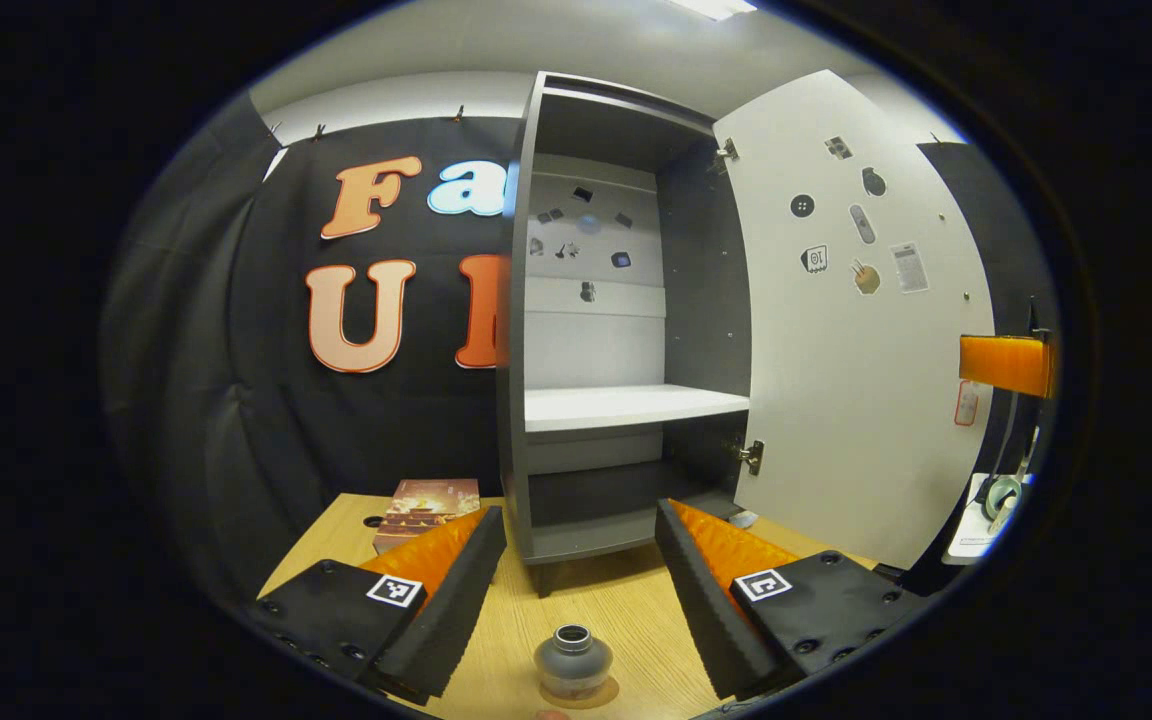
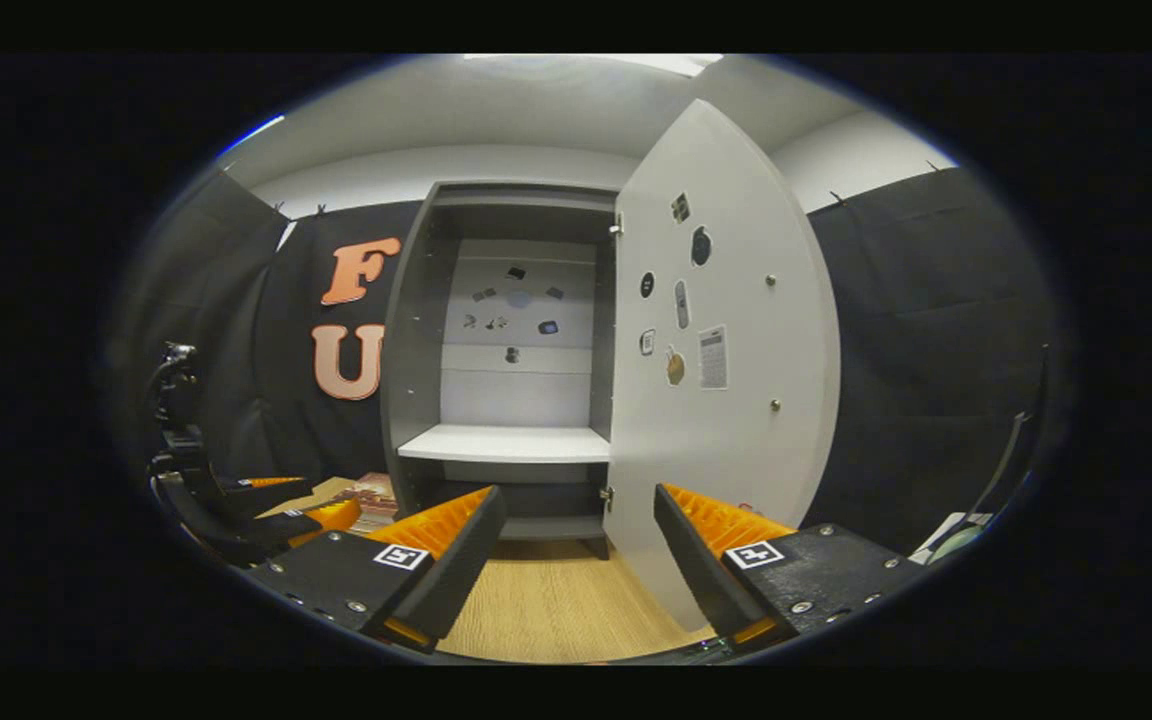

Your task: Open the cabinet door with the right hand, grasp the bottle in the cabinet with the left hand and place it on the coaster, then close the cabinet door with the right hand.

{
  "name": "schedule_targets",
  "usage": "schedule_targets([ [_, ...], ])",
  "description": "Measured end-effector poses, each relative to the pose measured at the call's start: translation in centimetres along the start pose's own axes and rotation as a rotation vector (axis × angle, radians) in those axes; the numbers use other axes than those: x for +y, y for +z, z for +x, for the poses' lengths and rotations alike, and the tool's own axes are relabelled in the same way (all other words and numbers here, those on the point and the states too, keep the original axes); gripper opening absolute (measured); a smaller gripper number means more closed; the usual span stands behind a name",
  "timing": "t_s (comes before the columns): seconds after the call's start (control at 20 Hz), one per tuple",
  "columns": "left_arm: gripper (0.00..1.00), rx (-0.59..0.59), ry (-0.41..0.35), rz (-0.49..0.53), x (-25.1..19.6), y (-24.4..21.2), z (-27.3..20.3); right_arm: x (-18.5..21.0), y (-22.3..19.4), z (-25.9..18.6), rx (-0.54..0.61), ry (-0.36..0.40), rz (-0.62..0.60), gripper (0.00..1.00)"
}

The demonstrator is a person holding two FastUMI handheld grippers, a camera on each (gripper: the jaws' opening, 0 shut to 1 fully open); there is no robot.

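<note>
In the left gripper view a small grey bottle [image 1: 573, 658] stands upright on a round brown coaster [image 1: 604, 693] on the wooden table. My left gripper [image 1: 576, 590] is open, its fingers spread wide on either side above the bottle, touching nothing. The grey cabinet [image 1: 626, 330] stands behind with its white door [image 1: 851, 330] swung wide to the right and its white shelf [image 1: 626, 405] bare. In the right gripper view my right gripper [image 2: 576, 560] is open and holds nothing, facing the cabinet [image 2: 506, 360]; the door [image 2: 726, 340] hangs open just ahead of its right finger.
A book [image 1: 426, 508] lies on the wooden table [image 1: 596, 600] left of the cabinet. Black cloth walls close the booth at left and right. The left gripper [image 2: 236, 510] appears at the far left of the right gripper view. Objects sit on a surface at right [image 1: 996, 500].
</note>
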State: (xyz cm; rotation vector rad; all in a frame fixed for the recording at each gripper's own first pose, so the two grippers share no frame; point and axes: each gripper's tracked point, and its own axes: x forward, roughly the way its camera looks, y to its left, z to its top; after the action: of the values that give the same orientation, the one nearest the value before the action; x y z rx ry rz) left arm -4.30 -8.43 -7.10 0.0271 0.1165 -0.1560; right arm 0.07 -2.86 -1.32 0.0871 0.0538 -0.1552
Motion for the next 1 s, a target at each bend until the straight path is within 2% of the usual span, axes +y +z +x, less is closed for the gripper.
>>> schedule_targets([
  [0.4,0.98,-0.024,0.024,-0.024,-0.6,4.9,-0.9,-7.2,2.5,-2.0,-0.006,-0.112,-0.013,0.94],
  [0.7,0.99,-0.046,0.069,-0.088,0.6,7.5,-1.3,-17.4,3.7,-4.2,0.032,-0.363,-0.102,0.93],
  [0.85,0.98,-0.05,0.111,-0.079,1.5,7.6,-1.6,-19.2,3.4,-3.4,0.043,-0.367,-0.095,0.93],
  [1.0,0.98,-0.047,0.148,-0.047,2.4,7.6,-2.3,-18.5,3.3,-2.0,0.026,-0.309,-0.077,0.93],
])
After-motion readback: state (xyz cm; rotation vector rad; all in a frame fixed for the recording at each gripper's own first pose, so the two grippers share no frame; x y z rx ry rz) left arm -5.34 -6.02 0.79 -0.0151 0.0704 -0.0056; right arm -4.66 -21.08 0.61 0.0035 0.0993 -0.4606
